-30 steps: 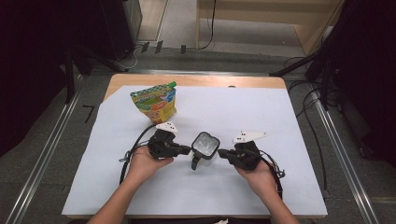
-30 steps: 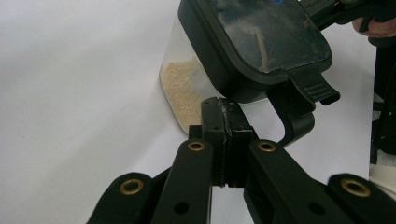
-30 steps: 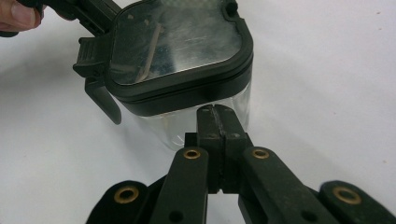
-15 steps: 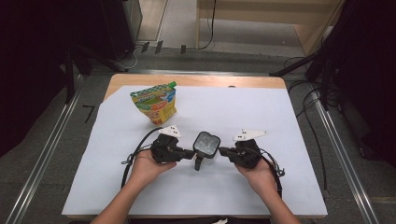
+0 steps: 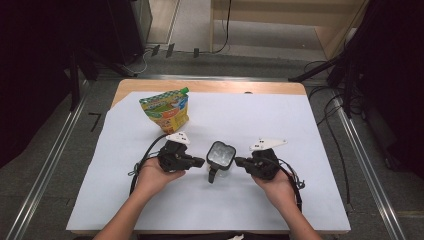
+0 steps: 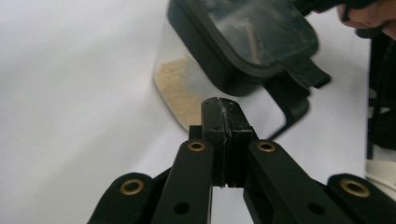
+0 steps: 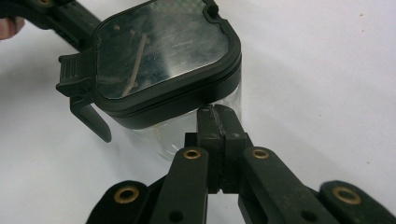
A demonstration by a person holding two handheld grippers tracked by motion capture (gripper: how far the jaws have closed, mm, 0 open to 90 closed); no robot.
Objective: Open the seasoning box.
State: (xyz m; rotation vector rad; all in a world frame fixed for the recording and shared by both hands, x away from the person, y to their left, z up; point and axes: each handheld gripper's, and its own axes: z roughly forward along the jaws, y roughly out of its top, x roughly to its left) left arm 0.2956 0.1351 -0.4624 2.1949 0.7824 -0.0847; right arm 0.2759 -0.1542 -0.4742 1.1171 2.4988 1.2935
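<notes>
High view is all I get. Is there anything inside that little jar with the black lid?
Observer: Yes. The left gripper view shows pale tan grains lying in the bottom of the clear jar.
Operator: Are the pinchers open?
Observer: No. The left gripper has its jaws pressed together with nothing between them, and so does the right gripper.
Operator: Is the lid on?
Observer: Yes. In the right gripper view the black lid sits flat on the jar, and its latch tab hangs down one side.
</notes>
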